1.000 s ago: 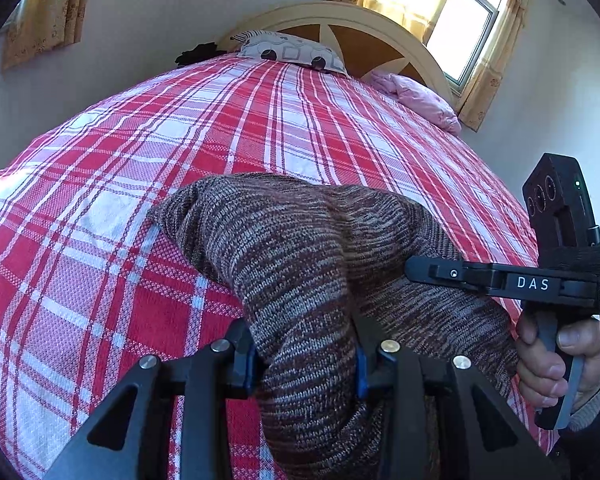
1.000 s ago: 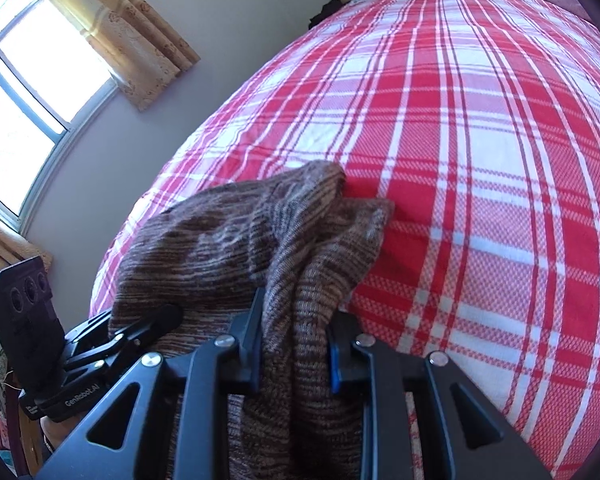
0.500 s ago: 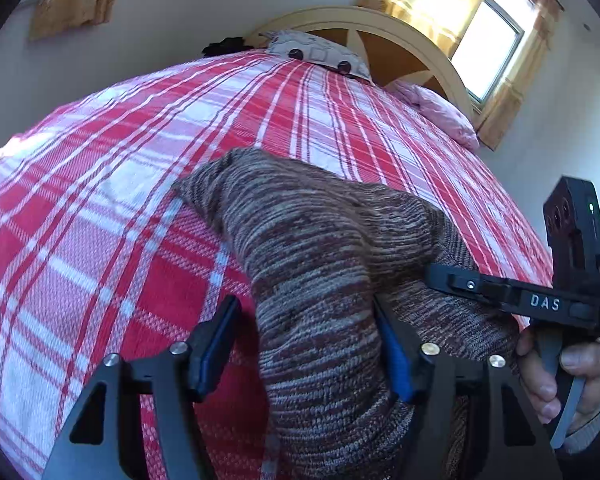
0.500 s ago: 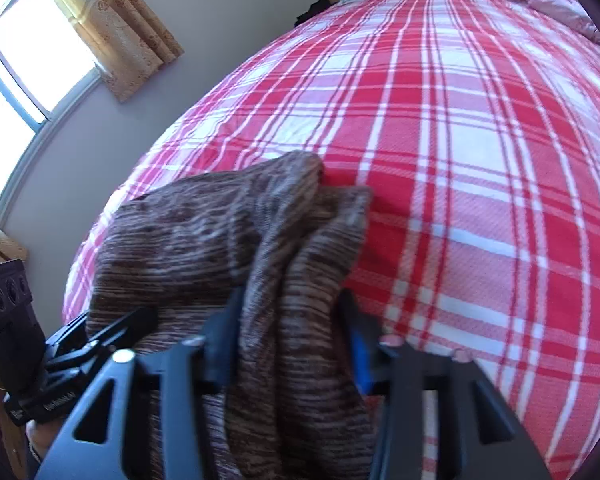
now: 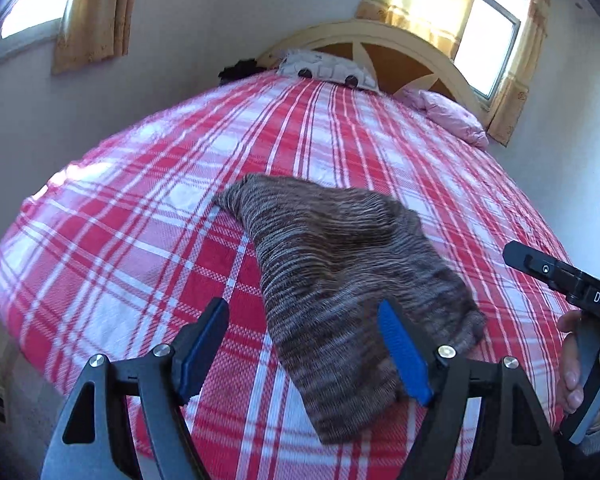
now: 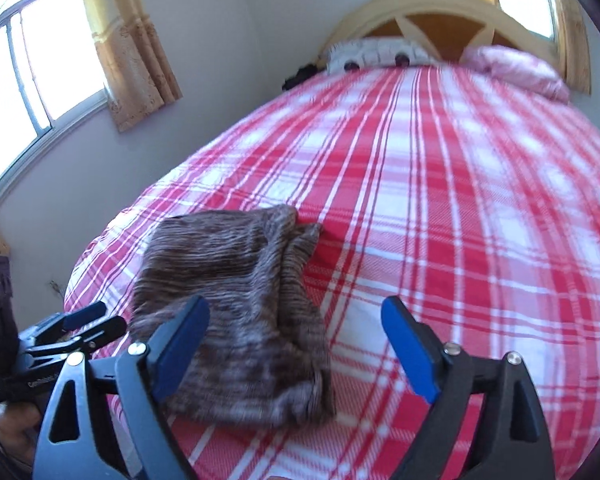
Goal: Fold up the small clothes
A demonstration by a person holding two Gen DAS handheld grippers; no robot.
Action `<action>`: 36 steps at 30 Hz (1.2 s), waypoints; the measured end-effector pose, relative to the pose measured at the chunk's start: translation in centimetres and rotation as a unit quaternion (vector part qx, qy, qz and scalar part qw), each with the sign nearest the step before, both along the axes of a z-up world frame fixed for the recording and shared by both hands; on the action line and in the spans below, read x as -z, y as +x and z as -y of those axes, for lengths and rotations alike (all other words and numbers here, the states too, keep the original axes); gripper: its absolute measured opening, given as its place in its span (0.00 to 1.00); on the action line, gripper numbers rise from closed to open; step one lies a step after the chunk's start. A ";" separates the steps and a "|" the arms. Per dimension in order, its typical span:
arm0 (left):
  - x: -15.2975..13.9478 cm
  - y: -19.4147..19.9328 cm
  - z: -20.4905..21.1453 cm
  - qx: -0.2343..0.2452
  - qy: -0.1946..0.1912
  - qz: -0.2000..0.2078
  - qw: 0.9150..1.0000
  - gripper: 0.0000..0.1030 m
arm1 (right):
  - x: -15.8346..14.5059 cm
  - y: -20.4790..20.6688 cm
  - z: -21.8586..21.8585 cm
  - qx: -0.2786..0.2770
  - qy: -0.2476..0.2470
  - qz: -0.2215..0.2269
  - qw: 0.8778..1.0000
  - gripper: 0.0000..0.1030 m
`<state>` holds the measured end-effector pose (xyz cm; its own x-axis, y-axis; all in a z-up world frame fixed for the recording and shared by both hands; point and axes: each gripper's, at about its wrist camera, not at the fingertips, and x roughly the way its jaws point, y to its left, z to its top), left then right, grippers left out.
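Left tool (image 5: 304,348) opening, empty | right tool (image 6: 296,344) opening, empty, marked "DAS" | sweater (image 5: 340,280) on bed (image 5: 140,240)

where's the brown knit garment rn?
The brown knit garment lies on the plaid bedspread near the foot of the bed, ahead of both opening grippers, neither holding it.

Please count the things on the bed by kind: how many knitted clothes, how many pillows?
Knitted clothes: 1, the brown garment
Pillows: 2, one patterned white pillow and one pink pillow
Dark item by the headboard, too small to identify: 1
Total: 4
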<state>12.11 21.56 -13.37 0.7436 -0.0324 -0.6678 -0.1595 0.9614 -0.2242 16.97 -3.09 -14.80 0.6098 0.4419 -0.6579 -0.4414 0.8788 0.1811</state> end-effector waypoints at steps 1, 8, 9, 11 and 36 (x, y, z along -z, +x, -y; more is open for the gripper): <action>-0.8 -0.9 0.3 -0.002 0.010 0.011 1.000 0.76 | -0.6 -1.0 0.2 0.001 -0.001 0.012 1.000 0.91; -4.8 -3.4 1.7 -0.003 0.056 0.059 0.997 0.76 | -4.5 -6.1 1.2 0.010 0.005 0.086 0.996 1.00; -5.2 -3.5 1.8 -0.001 0.058 0.063 0.996 0.76 | -4.9 -6.5 1.3 0.011 0.004 0.090 0.996 1.00; -5.8 -3.9 2.2 0.000 0.068 0.071 0.995 0.76 | -5.4 -7.0 1.3 0.012 0.005 0.095 0.995 1.00; -8.0 -5.6 4.0 -0.011 0.107 0.098 0.989 0.76 | -7.1 -10.4 1.9 0.016 0.003 0.139 0.990 1.00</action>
